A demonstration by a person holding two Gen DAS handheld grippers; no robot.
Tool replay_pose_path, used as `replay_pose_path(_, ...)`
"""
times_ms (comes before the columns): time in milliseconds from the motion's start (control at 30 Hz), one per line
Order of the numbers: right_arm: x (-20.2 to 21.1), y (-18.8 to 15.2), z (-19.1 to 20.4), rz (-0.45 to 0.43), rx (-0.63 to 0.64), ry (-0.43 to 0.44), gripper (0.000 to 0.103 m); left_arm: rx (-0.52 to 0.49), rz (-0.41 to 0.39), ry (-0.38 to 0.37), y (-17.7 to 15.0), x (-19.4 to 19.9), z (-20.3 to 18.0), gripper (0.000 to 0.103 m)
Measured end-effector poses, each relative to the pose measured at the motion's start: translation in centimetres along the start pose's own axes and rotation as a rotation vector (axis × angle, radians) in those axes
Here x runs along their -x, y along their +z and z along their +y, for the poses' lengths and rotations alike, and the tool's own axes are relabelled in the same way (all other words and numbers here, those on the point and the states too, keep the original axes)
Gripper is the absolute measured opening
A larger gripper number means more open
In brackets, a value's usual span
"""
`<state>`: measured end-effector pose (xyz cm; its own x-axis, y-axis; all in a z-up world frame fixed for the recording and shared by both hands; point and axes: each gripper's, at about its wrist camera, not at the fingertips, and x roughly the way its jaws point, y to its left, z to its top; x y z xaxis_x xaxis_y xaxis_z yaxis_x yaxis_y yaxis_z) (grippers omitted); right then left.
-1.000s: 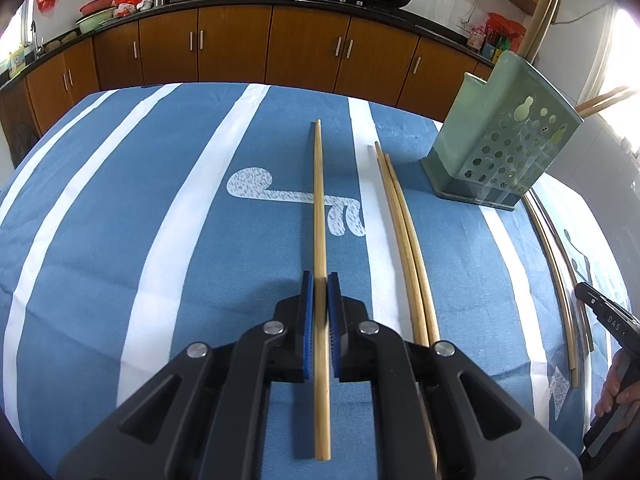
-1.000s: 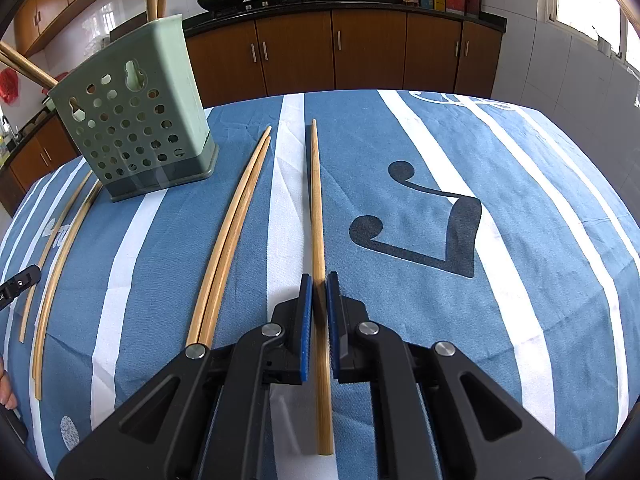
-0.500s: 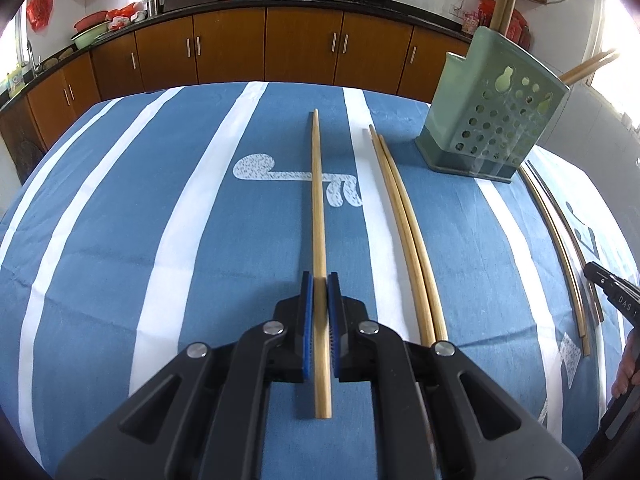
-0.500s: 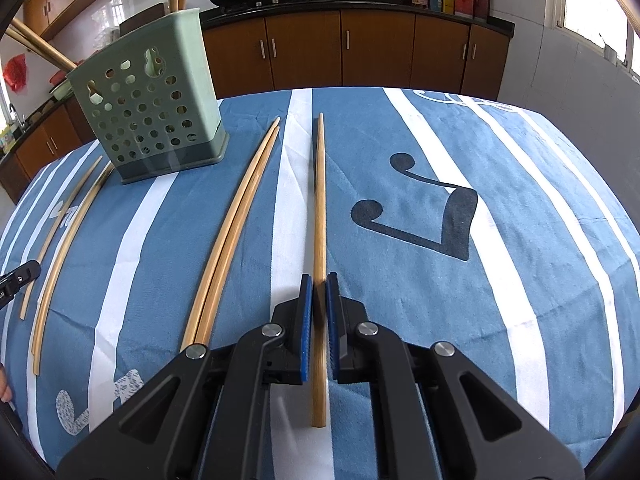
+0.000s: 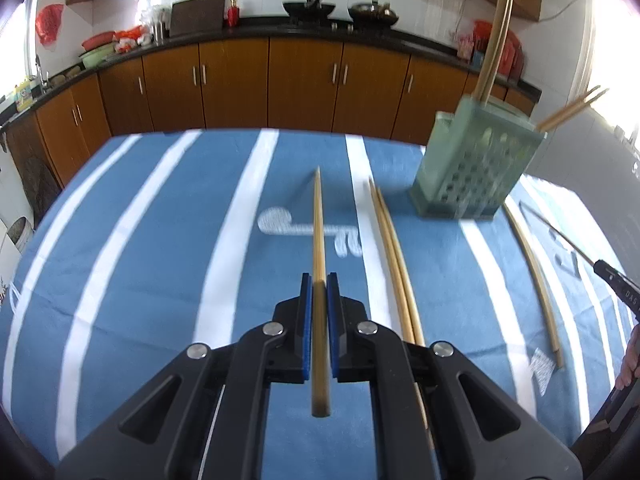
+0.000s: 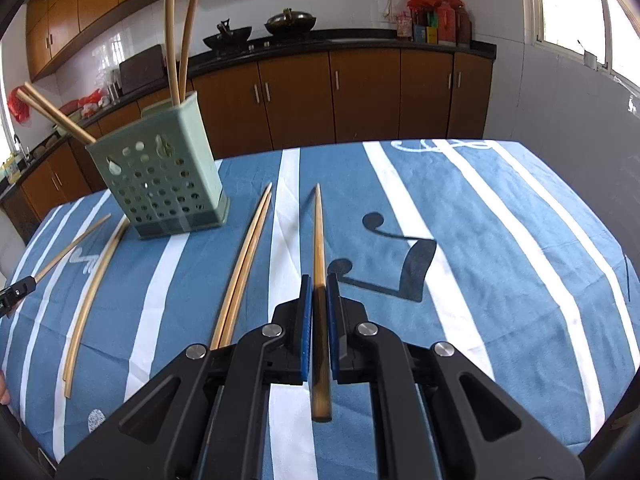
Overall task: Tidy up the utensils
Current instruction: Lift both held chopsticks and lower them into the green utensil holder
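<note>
Low in the middle of each frame, the left claw (image 5: 319, 294) and right claw (image 6: 319, 296) each pinch one chopstick (image 5: 319, 240) above the tabletop (image 5: 160, 240), likely needing tipping into the green holder (image 6: 160, 176) next.

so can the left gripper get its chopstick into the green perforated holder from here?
Probably yes: the left gripper is shut on a wooden chopstick, and nothing stands between it and the green perforated holder, whose top has room beside the chopsticks already inside.
</note>
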<state>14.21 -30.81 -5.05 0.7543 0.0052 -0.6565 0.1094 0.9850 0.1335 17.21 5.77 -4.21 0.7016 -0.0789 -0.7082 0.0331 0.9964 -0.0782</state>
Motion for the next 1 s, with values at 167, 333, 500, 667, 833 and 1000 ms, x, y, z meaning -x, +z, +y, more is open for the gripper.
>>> replay_pose_path(167, 1.4, 1.0, -0.4, -0.05, -0.014, 0.007, 0.008, 0.01, -0.063, -0.004, 1.4, 2.0, 0.2, 0.008)
replay_pose_path(333, 2.6, 1.9, -0.6, -0.095, -0.021, 0.015, 0.008, 0.014, -0.124, -0.014, 2.6, 3.9, 0.1, 0.008)
replay_pose_path(500, 4.1, 3.1, -0.5, -0.146, -0.018, 0.026, 0.008, 0.008, -0.18, -0.025, 3.8, 5.9, -0.2, 0.008)
replay_pose_path(667, 5.7, 4.4, 0.0, -0.2, -0.01, 0.043, 0.008, -0.002, -0.236, -0.043, 5.0, 8.0, -0.7, 0.008)
replay_pose_path(833, 7.5, 6.0, 0.8, -0.247, -0.002, 0.08, 0.008, -0.007, -0.275, -0.073, 6.1, 9.9, -1.2, 0.008)
replay_pose_path(1000, 9.2, 7.9, 1.6, -0.283, -0.014, 0.154, 0.008, -0.033, -0.315, -0.126, 7.1, 12.2, -2.9, 0.008)
